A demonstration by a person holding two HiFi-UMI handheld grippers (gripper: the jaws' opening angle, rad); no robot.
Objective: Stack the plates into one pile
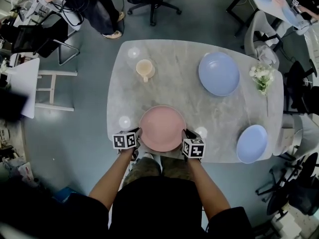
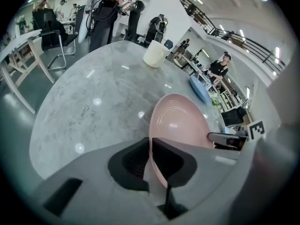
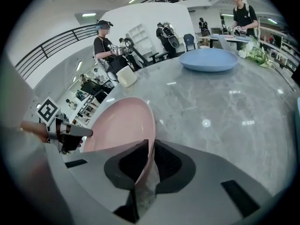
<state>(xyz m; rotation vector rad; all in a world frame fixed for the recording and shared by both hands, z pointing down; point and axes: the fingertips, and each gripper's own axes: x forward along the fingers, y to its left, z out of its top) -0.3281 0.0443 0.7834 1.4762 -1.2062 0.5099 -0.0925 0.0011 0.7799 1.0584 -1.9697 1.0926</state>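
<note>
Left gripper (image 1: 138,136) pinches pink plate (image 1: 162,128) — round, glossy, faintly ringed.

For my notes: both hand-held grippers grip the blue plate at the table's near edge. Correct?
No: the plate is pink, not blue, as the head view shows. The left hand-held gripper and right hand-held gripper do grip it at the table's near edge.
</note>
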